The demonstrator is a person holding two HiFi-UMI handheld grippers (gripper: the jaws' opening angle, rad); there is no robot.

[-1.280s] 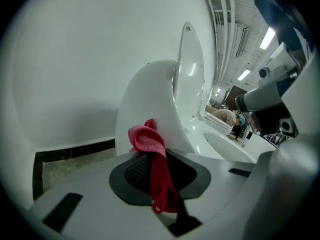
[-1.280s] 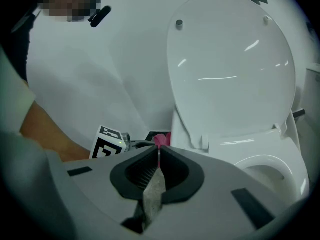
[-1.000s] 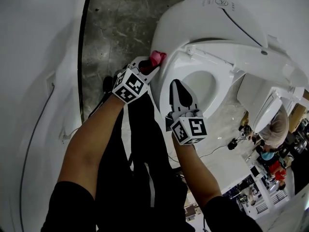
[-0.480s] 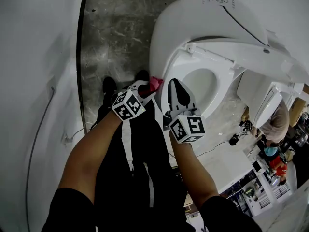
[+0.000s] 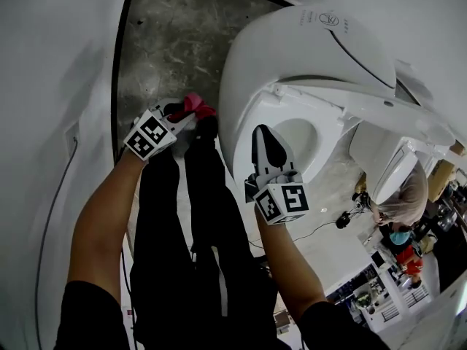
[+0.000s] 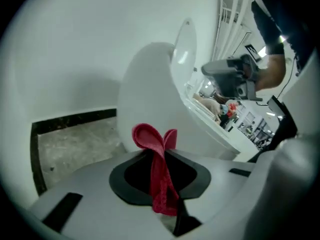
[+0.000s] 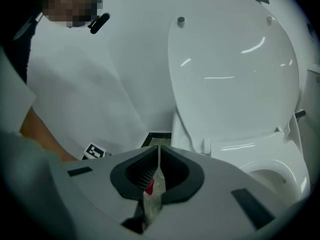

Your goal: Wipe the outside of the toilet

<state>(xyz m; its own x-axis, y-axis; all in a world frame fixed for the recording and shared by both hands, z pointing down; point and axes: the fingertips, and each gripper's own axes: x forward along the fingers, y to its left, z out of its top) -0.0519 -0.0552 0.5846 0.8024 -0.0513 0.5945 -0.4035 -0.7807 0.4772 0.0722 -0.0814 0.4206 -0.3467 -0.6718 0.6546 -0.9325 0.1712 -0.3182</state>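
Left gripper [image 5: 184, 117] pinches red cloth [image 5: 195, 103] near toilet [image 5: 252, 71]

I count two grippers: my left gripper [image 5: 182, 112] and my right gripper [image 5: 264, 143]. Each carries one marker cube, two in all, left [image 5: 149, 135] and right [image 5: 283, 203]. There is one red cloth [image 6: 159, 174], pinched in my left jaws, and one thin pale strip [image 7: 154, 190] caught in my right jaws. Toilets: one near toilet [image 5: 292, 57] and what looks like a second toilet [image 5: 390, 159] at far right. The people far right are too small to count.
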